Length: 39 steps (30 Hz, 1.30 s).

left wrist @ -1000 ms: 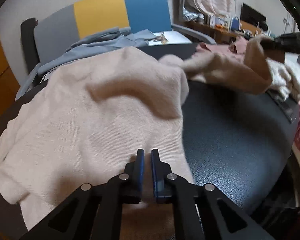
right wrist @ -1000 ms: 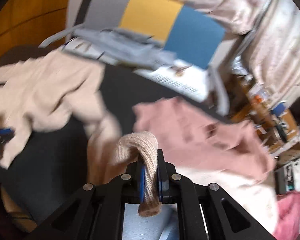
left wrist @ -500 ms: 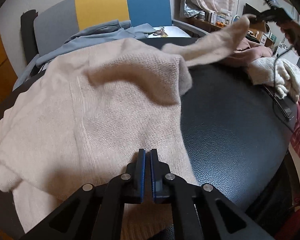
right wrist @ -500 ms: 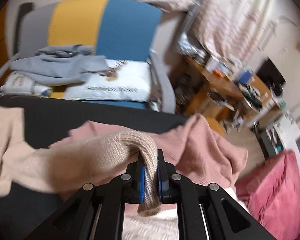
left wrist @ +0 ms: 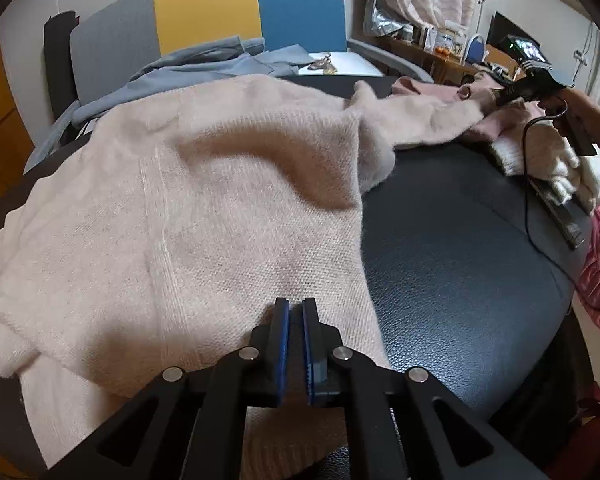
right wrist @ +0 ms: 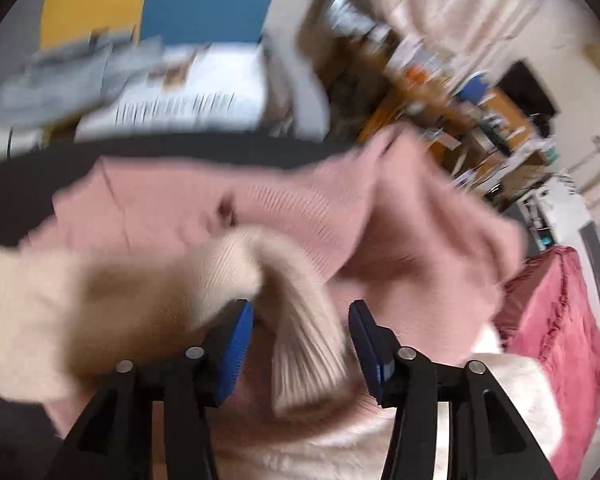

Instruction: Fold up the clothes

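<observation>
A pale beige knit sweater (left wrist: 204, 216) lies on a black, leather-grained table (left wrist: 451, 264), beside a dusty pink sweater (right wrist: 300, 208) and a cream white knit (left wrist: 539, 160). The chair (left wrist: 220, 16) behind has grey, yellow and blue panels, with grey-blue cloth (left wrist: 204, 64) draped on it. Both black grippers, left (left wrist: 295, 308) and right (right wrist: 301, 316), have blue pads, and a deep pink fabric (right wrist: 559, 320) shows at the right.

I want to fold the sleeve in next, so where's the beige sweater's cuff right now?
In the right wrist view the cuff hangs between the open right claw, over the pink sweater.
</observation>
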Tool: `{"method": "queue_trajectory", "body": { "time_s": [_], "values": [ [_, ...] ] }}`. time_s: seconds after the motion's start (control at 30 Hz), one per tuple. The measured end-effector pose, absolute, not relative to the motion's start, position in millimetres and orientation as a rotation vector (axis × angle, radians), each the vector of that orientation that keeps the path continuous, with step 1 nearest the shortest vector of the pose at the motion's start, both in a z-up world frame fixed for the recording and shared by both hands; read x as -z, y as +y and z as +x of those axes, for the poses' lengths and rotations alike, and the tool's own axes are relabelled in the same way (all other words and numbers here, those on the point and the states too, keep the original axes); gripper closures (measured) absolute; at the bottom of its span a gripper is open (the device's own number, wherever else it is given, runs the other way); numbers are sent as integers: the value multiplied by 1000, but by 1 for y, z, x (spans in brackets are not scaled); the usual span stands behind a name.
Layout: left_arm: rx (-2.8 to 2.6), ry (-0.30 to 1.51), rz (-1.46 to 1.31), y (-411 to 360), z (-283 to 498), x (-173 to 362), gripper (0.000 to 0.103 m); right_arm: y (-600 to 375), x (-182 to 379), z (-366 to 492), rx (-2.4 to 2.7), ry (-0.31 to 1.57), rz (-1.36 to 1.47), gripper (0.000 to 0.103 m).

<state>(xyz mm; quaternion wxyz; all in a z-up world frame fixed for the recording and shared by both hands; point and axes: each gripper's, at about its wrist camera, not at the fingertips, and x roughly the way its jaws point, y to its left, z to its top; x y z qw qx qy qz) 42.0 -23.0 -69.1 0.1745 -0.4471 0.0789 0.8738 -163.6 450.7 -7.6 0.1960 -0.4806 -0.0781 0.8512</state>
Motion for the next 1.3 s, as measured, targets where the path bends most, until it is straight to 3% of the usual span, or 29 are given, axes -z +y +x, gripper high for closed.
{"method": "queue_trajectory", "body": {
  "time_s": [0.07,0.13,0.23,0.27,0.3,0.37,0.43,0.57,0.7,0.83,0.9,0.97,1.3],
  "values": [
    [-2511,247,-1205,-29,47,61,87,427,-23,-140,-2498,-190,-1195,52],
    [-2559,272,-1137,-41,51,54,86,398,-43,-119,-2641,-151,-1134,52],
    [-2639,225,-1122,-69,49,49,85,327,-20,-94,-2903,21,-1396,52],
    [-2660,186,-1130,-82,48,49,85,309,-2,-91,-2915,87,-1501,58],
    [-2674,159,-1140,-93,49,50,85,291,15,-88,-2922,156,-1608,71],
    [-2714,159,-1173,-112,52,52,84,255,50,-82,-2920,302,-1825,78],
    [-2760,165,-1198,-134,55,54,84,220,85,-76,-2892,458,-2046,76],
    [-2880,123,-1198,-175,57,57,84,202,93,-79,-3010,708,-1841,48],
    [-2927,-70,-1285,-218,44,73,83,176,105,-88,-3046,928,-1790,48],
    [-2915,-33,-1322,-220,26,82,83,155,114,-98,-3015,1229,-1793,51],
    [-2891,16,-1393,-218,16,90,83,149,119,-102,-2991,1235,-1817,81],
    [-2894,43,-1402,-214,14,93,83,149,123,-104,-2940,1265,-1886,91],
    [-2884,38,-1426,-217,18,92,83,191,65,-83,-3029,957,-1911,96]
  ]
}}
